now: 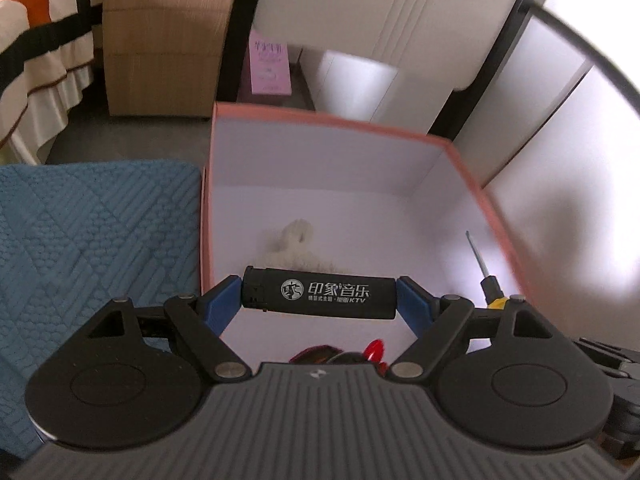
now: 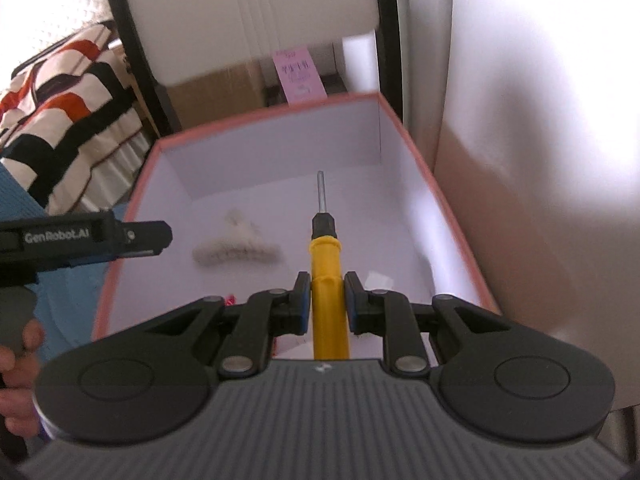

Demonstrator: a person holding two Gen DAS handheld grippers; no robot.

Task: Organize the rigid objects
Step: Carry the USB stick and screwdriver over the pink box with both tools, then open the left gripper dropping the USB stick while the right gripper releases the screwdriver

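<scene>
Lighter point(image 1: 320, 294) spans left gripper point(image 1: 320, 300); screwdriver point(image 2: 326, 264) fills right gripper point(image 2: 326, 300).

The left claw point(image 1: 320, 300) sits low in the frame, blue pads spread wide (clamping something endwise). The right claw point(image 2: 326, 300), lower centre, is nearly closed, gripping too.

Matt black plastic lighter point(image 1: 320, 294) with white print. Screwdriver point(image 2: 327, 264): smooth yellow plastic handle, dull metal shaft. Box point(image 1: 332, 160): smooth white card walls, pink rim. Fluffy cream clip point(image 2: 236, 248). Quilted blue cloth point(image 1: 96, 248), rough-textured.
</scene>
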